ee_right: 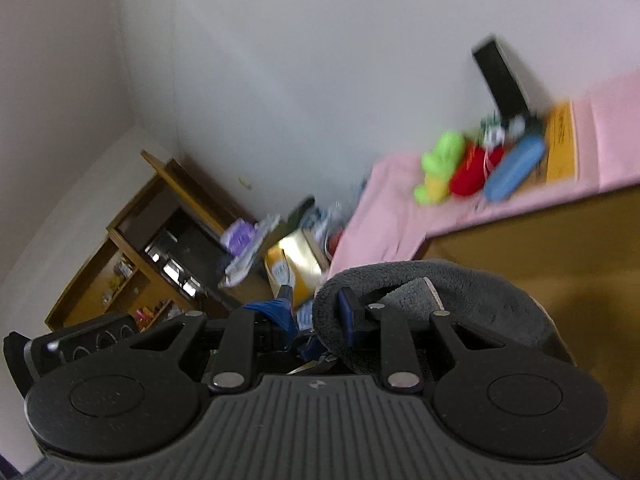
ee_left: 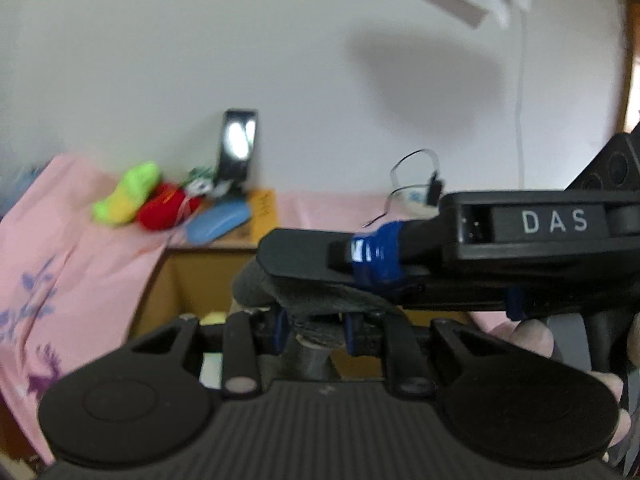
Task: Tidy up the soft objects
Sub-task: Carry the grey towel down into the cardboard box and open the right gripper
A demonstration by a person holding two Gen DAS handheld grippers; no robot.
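A grey fleece slipper hangs in the air between both grippers. In the left wrist view my left gripper is shut on a fold of this grey slipper. My right gripper, wrapped in blue tape, comes in from the right and lies across the slipper's top. In the right wrist view my right gripper is shut on the slipper's rim, with one blue pad inside the opening. A green and yellow plush toy and a red plush toy lie on the pink cloth ahead.
A blue case, a dark phone-like slab against the wall and a yellow packet lie beside the toys. An open cardboard box stands below. A wooden shelf and a pile of clutter stand in the corner.
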